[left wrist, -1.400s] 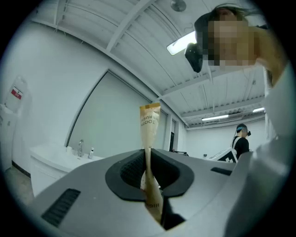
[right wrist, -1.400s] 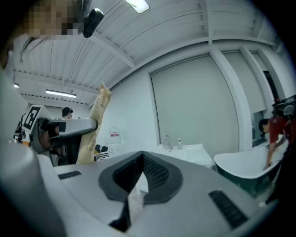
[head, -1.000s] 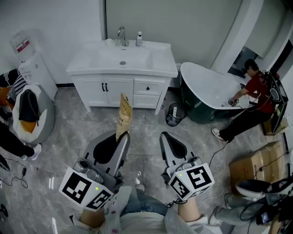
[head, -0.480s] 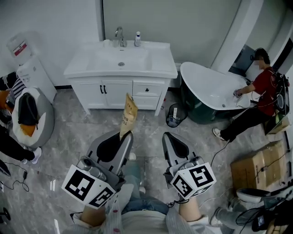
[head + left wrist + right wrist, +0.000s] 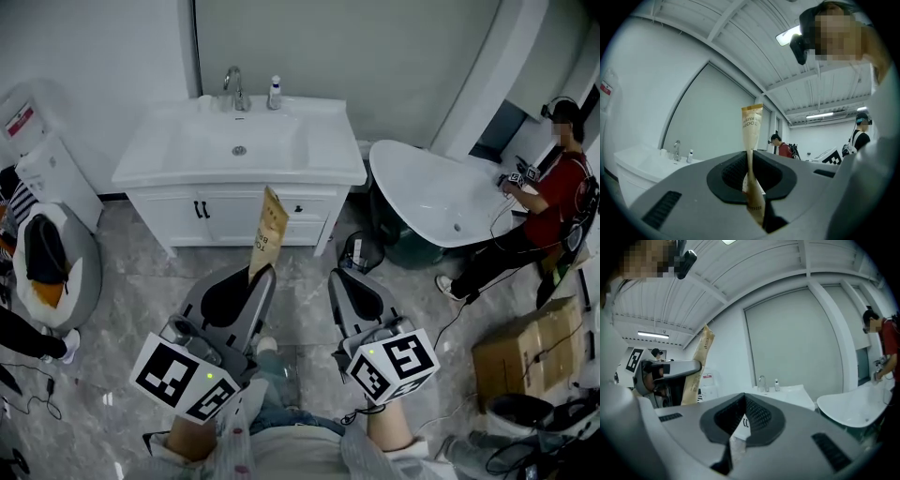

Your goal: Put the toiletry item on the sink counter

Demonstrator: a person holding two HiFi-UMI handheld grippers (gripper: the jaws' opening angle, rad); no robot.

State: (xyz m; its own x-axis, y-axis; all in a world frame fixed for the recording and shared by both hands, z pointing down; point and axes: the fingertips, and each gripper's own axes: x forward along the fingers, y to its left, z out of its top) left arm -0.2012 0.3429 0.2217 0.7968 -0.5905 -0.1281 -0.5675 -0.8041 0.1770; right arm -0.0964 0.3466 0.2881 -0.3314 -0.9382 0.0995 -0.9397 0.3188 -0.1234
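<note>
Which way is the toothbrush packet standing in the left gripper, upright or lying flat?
Upright, leaning slightly: the toothbrush packet has its lower end pinched in the left gripper, its top standing above.

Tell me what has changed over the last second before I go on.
The left gripper and right gripper have moved forward toward the sink counter, which shows nearer in the head view. The left jaws stay shut on the toothbrush pack, still upright; the right jaws stay shut on a small white item. Nothing was grabbed or released.
</note>
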